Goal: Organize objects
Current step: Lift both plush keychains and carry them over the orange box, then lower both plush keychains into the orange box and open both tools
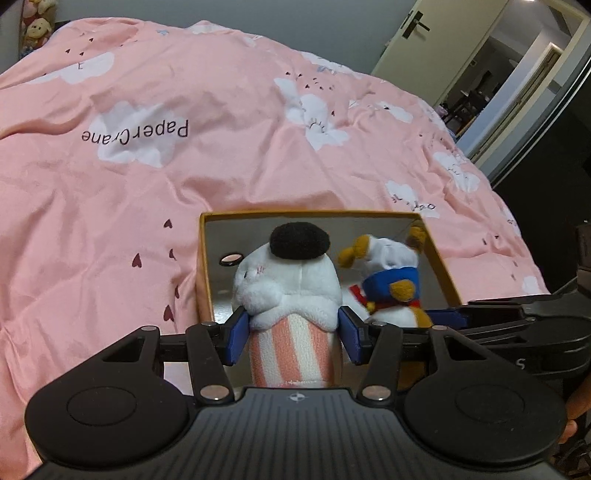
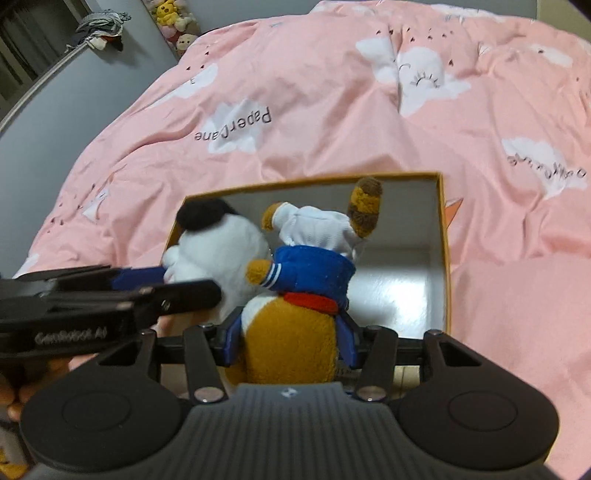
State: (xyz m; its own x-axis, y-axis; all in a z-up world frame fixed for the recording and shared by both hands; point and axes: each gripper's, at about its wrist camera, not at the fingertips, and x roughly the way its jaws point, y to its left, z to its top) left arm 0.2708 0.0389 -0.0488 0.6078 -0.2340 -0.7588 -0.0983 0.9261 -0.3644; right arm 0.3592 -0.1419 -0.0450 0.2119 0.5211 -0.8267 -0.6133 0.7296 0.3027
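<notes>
— While both toys hang over the box (image 1: 207,266), which one sits where?

— The white plush with the black cap (image 1: 291,273) is at the box's left side, its pink-striped lower body clamped between the blue pads of the left gripper (image 1: 293,334). The brown plush in the blue sailor collar (image 2: 295,306) is just to its right, squeezed at the waist by the right gripper (image 2: 293,341). The two toys are touching or very nearly so (the right wrist view shows the white head right against the blue collar).

— Are they resting on the box floor?

— I cannot tell; their undersides are hidden behind the grippers. Their upper parts stand inside the box's outline, and the right part of the pale floor is bare.

— And the box itself?

— Open-topped, orange rim, pale inside, with a round hole in its left wall. It lies on a bed under a pink quilt (image 1: 184,184) printed with white clouds and small dark hearts.

— Anything further out?

— A half-open door (image 1: 424,40) beyond the bed, and plush toys (image 2: 177,22) stacked by the far wall.
</notes>
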